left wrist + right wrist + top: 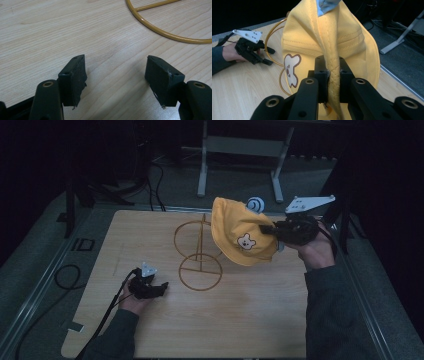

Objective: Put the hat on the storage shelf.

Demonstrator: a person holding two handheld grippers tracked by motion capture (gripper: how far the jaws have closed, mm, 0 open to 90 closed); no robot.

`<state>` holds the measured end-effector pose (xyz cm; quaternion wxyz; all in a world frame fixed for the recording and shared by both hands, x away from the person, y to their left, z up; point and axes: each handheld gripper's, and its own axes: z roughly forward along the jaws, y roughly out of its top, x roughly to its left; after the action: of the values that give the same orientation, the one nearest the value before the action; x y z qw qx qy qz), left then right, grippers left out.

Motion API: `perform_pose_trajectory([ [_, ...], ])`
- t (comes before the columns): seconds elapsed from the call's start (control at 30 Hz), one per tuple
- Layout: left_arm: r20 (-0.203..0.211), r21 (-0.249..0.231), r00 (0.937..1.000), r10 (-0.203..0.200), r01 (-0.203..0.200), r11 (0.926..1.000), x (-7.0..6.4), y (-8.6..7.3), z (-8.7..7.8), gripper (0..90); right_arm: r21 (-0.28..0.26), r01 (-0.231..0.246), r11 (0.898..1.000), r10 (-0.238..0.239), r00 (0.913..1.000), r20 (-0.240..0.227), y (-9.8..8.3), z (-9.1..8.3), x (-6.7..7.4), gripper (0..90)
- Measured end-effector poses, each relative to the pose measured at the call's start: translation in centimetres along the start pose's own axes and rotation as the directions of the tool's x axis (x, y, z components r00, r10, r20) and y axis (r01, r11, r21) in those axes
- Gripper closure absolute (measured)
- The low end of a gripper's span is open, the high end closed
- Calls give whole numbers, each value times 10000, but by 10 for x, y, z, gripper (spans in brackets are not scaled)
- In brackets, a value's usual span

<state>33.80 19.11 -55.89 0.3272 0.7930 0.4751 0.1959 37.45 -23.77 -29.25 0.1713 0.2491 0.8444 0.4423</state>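
A yellow cap (240, 237) with a bear patch (245, 241) hangs above the right rear of the wooden table. My right gripper (270, 231) is shut on a folded seam of it (331, 67). A pale blue piece (325, 5) shows at the top of the cap. A gold wire stand (200, 255) with two rings sits mid-table, just left of the cap, and the cap overlaps its right side. My left gripper (162, 286) rests on the table left of the lower ring (162, 30), open with bare wood between its jaws (117, 72).
The wooden table (250, 320) ends at a metal rail on each side. Black cables (65, 277) lie on the floor at the left. A grey desk frame (240, 150) stands behind the table. Dark floor borders the right edge.
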Motion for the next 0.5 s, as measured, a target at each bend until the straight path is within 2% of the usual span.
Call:
perform_pose_trajectory([
  [0.5, 4, 3, 10000, 11, -11, 10000, 0, 0, 0, 337, -147, 85, 9999, -86, 9999, -75, 7, 3, 4, 825],
])
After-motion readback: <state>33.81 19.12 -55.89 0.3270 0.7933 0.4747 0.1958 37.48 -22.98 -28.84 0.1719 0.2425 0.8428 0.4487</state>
